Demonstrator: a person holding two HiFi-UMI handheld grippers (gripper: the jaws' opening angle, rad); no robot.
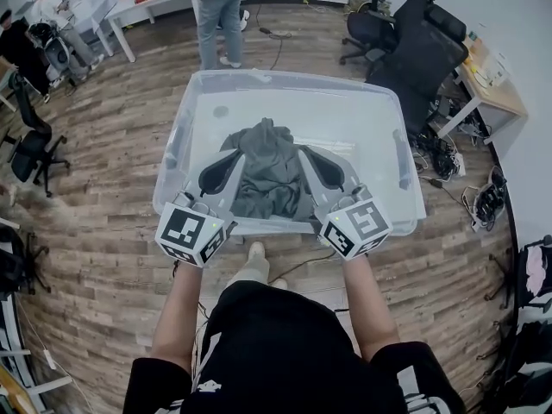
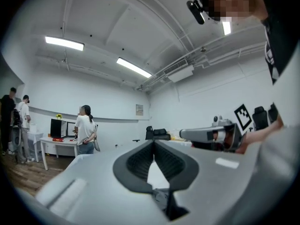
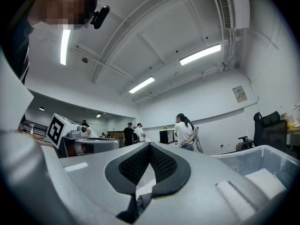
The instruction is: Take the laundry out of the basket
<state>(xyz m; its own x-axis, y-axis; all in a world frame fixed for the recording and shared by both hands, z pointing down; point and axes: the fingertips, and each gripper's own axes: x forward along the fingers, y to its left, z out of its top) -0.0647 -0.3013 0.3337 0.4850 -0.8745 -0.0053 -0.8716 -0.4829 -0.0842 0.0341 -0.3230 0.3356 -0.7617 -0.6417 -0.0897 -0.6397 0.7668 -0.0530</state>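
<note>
A clear plastic basket (image 1: 293, 78) stands on the wooden floor in front of me. A crumpled grey garment (image 1: 269, 175) lies in its near half. Both grippers are held level above the basket's near edge, one on each side of the garment. The left gripper (image 1: 236, 155) is shut, and in its own view its tips (image 2: 153, 142) meet with nothing between them. The right gripper (image 1: 300, 150) is shut too, and its own view shows the tips (image 3: 150, 145) together and bare. No cloth shows in either gripper view. The basket's right wall (image 3: 265, 156) appears in the right gripper view.
A person (image 1: 220, 15) stands just beyond the basket's far side. Black office chairs (image 1: 414, 37) crowd the far right beside a desk (image 1: 493, 89). A white table (image 1: 142, 3) stands far left, and another chair (image 1: 34, 145) at the left. Cables trail on the floor.
</note>
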